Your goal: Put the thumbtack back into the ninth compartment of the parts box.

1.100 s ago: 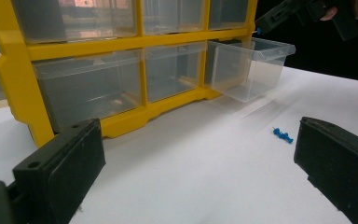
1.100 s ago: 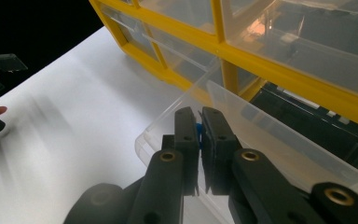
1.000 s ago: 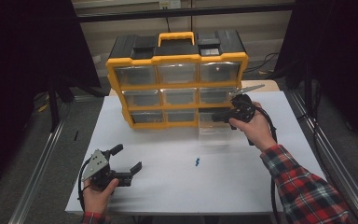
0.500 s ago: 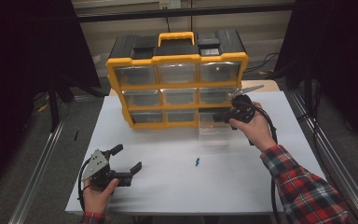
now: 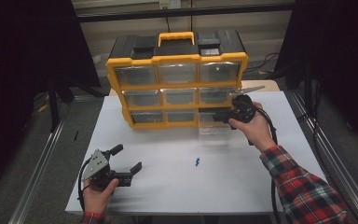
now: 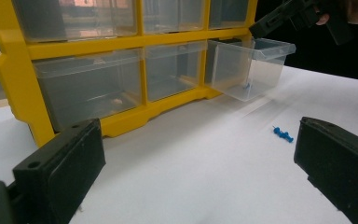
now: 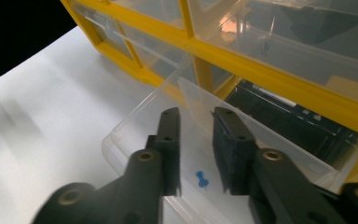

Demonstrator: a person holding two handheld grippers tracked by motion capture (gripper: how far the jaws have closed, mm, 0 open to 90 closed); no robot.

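A yellow drawer cabinet [image 5: 177, 59] stands at the back of the white table. Its clear bottom-right drawer [image 5: 213, 127] [image 7: 135, 135] [image 6: 247, 70] is pulled out. My right gripper [image 5: 218, 113] [image 7: 196, 140] [image 6: 261, 28] hovers over that drawer. Its jaws have just been opening and nothing is between them. Below them, a blue pushpin [image 7: 202, 179] lies on the drawer floor. A second blue pushpin [image 5: 197, 162] [image 6: 283, 135] lies on the table in front of the cabinet. My left gripper [image 5: 127, 157] [image 6: 198, 172] rests open and empty at the front left.
The cabinet's other clear drawers [image 5: 179, 95] are pushed in. The table's white top [image 5: 168, 186] stretches between the two hands. A metal rail [image 5: 42, 163] runs along the left side, and the right forearm wears a plaid sleeve [image 5: 303, 186].
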